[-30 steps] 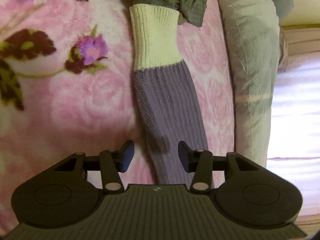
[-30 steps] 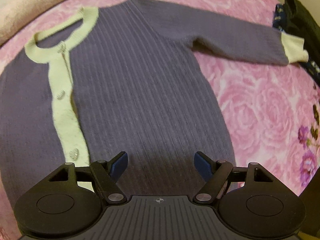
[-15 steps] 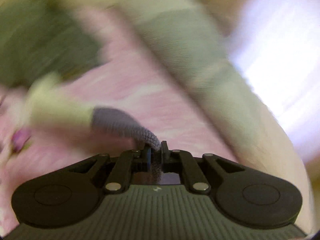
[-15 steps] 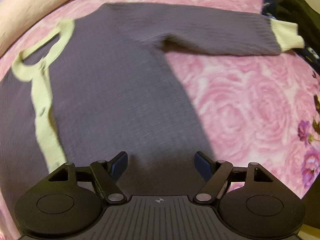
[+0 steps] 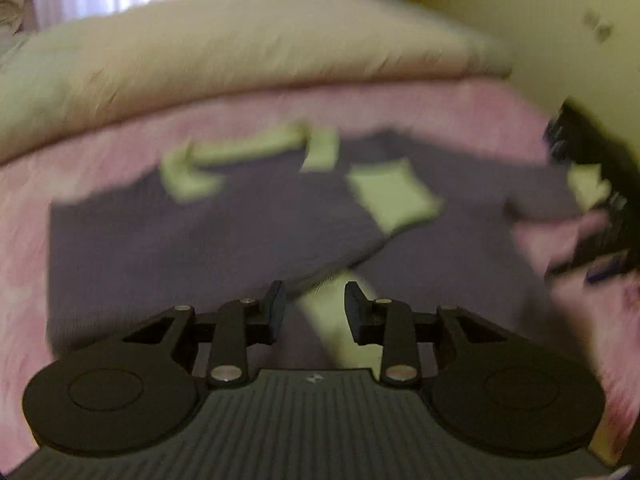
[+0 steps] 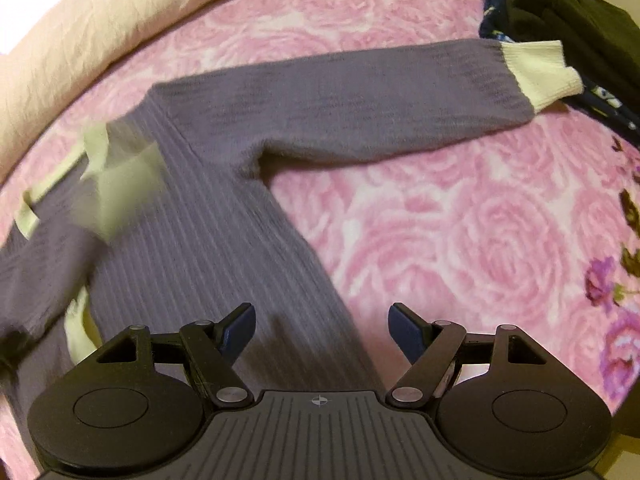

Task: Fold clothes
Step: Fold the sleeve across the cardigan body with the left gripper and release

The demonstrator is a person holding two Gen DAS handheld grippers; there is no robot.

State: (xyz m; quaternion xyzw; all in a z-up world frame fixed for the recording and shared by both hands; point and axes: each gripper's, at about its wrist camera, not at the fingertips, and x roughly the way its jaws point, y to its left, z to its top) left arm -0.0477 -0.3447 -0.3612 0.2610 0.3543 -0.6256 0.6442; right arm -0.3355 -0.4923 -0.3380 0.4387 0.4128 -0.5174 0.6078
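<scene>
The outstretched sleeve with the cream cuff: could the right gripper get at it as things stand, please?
Probably yes. The right gripper is open over the cardigan, and the outstretched sleeve lies flat on the pink blanket with nothing on it; only its cuff touches the dark clothes.

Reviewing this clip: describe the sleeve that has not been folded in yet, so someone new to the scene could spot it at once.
On the pink rose-print blanket lies a purple ribbed cardigan. From its shoulder the unfolded sleeve stretches straight out toward the dark clothes pile. Its pale cuff rests at that pile, while the other sleeve's cuff already lies across the cardigan's chest.
</scene>
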